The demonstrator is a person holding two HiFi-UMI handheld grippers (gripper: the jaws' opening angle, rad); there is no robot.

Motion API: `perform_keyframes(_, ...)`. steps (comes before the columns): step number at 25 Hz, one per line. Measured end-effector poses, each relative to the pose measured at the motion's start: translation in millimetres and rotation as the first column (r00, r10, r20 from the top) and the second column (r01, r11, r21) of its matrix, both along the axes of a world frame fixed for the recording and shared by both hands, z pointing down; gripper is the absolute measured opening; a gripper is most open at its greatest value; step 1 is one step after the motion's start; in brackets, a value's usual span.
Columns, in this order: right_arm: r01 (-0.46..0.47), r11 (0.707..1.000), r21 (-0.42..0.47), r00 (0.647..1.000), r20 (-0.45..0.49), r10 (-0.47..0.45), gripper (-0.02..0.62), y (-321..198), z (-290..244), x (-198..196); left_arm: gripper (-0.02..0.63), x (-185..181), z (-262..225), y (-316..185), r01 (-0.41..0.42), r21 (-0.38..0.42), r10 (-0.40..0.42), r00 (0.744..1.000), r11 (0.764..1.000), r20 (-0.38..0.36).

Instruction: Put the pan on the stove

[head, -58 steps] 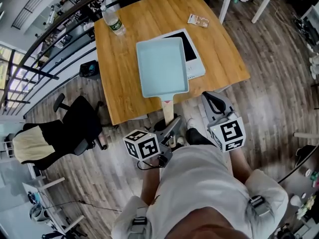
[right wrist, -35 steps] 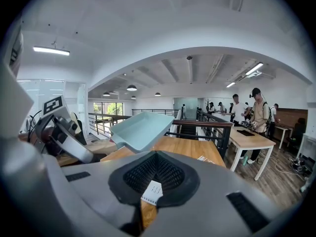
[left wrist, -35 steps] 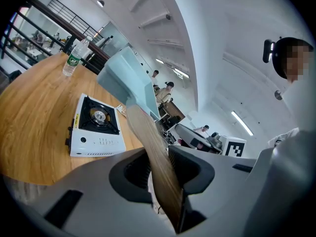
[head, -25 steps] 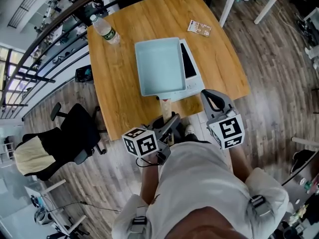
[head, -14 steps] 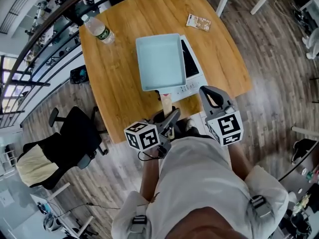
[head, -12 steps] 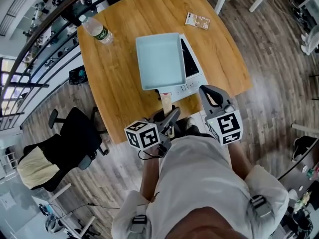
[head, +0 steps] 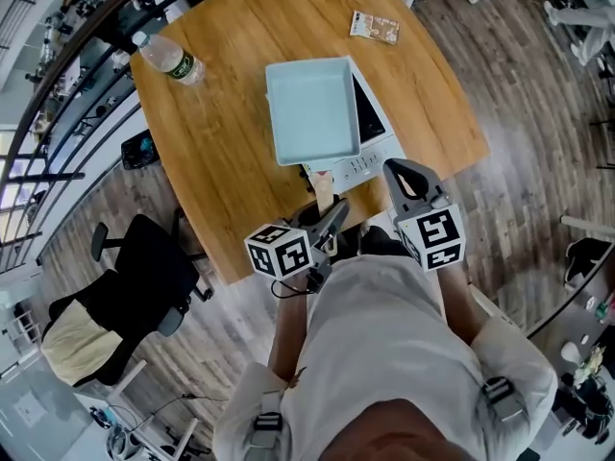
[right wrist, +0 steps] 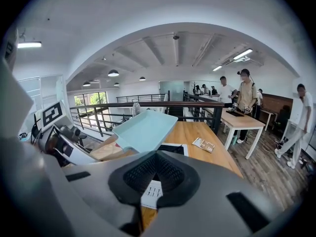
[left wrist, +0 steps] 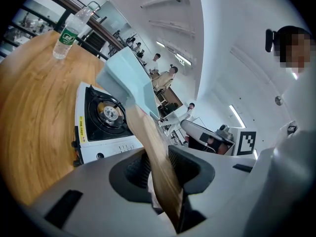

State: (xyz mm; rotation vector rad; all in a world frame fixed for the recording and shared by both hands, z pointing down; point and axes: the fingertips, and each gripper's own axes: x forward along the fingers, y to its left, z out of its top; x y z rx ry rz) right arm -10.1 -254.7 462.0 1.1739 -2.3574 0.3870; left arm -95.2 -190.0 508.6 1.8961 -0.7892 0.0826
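A light blue square pan (head: 312,109) with a wooden handle (head: 324,185) hangs over the white single-burner stove (head: 373,142) on the wooden table (head: 221,152). My left gripper (head: 332,221) is shut on the handle's near end. In the left gripper view the handle (left wrist: 155,152) runs up between the pads, and the pan (left wrist: 129,83) tilts above the burner (left wrist: 107,113), apart from it. My right gripper (head: 399,173) sits just right of the handle at the table's near edge. It is shut (right wrist: 155,174) and holds nothing. The pan (right wrist: 140,130) shows ahead of it.
A plastic water bottle (head: 163,60) stands at the table's far left. A small printed packet (head: 374,27) lies at the far right. A black office chair (head: 144,277) is on the floor to the left. A railing runs behind the table, and people stand by another table (right wrist: 242,117).
The pan has moved away from the table's near edge and further over the stove. Both grippers have followed it forward and sunk a little. The left grip on the handle is unchanged.
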Motion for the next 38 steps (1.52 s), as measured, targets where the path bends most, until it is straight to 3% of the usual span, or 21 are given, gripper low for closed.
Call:
perform_keyframes(12, -0.021, 0.998, -0.059, 1.0, -0.01, 0.02, 0.02, -1, 24, -2, 0.118, 2, 25, -5, -0.031, -0.03, 0.032, 0.999, 0.999, 0.005)
perform_keyframes(38, 0.05, 0.985, -0.163, 0.998, -0.038, -0.057, 0.02, -33, 69, 8, 0.12, 24, 86, -23, -0.011, -0.139, 0.011, 1.0, 0.99, -0.004)
